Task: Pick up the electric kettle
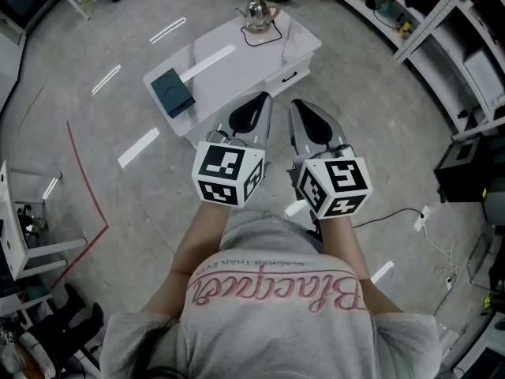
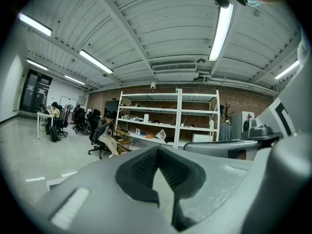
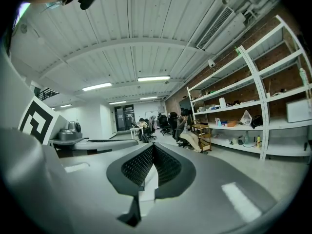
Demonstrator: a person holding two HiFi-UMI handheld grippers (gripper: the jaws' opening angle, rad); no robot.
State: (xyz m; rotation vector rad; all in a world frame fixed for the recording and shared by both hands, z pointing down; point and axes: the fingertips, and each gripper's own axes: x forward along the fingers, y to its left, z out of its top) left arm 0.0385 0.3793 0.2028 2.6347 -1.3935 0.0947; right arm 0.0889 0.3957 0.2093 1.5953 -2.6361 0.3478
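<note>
Both hand-held grippers, left (image 1: 260, 99) and right (image 1: 298, 107), are closed tip to tip with nothing between the jaws, level with the person's chest. Kettle (image 1: 256, 13) stands at the far end of the counter (image 1: 229, 69), well apart from them, with a cord (image 1: 264, 39) looped beside it. Judged rigid, shiny-bodied and probably slippery; weight depends on contents not visible. Recommended hold: its handle, kept upright. No kettle label legible. Shirt (image 1: 276, 322) carries pink script, apparently "Blacquer".

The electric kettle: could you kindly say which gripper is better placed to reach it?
Left, probably. The shiny metal electric kettle at the white table's far end lines up with the left gripper; the right gripper sits off to the side. Both are shut and empty.
</note>
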